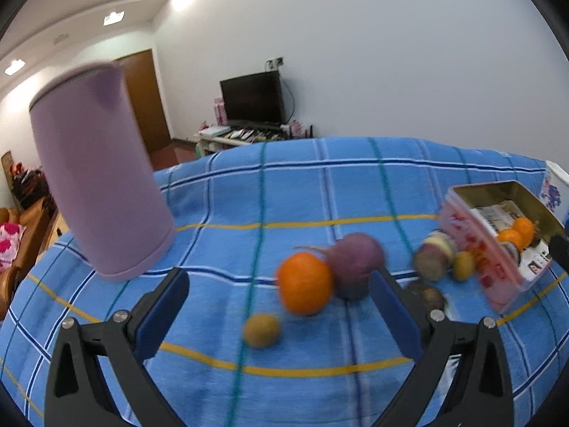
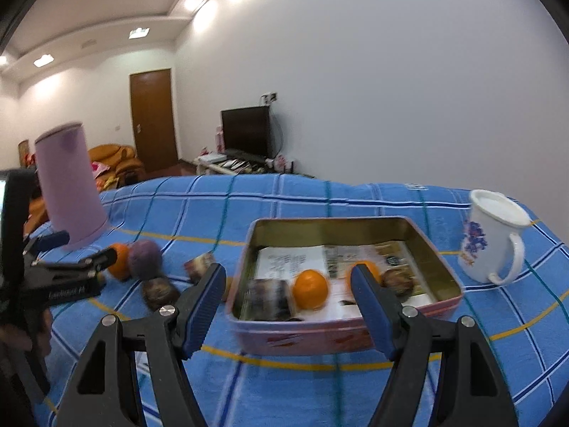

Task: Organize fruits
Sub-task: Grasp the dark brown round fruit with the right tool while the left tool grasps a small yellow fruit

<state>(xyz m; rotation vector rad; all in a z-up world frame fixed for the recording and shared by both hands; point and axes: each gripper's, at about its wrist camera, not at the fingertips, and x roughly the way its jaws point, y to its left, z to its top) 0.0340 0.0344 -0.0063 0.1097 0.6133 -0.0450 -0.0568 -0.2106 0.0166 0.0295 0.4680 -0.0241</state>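
Both claws stand wide and empty above a blue plaid cloth [image 1: 320,185]: the left claw [image 1: 281,291] faces an orange [image 1: 304,283] touching a purple root vegetable [image 1: 355,267], while the right claw [image 2: 288,284] points at a pink tin [image 2: 320,334] holding two oranges [image 2: 312,289].

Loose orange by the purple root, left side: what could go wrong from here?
1. The orange touches the purple root; the open left hand-held gripper could nudge the root and roll both.
2. The small yellow-green fruit lies close in front and may get knocked.
3. Both views are blurred, so aim may be off.
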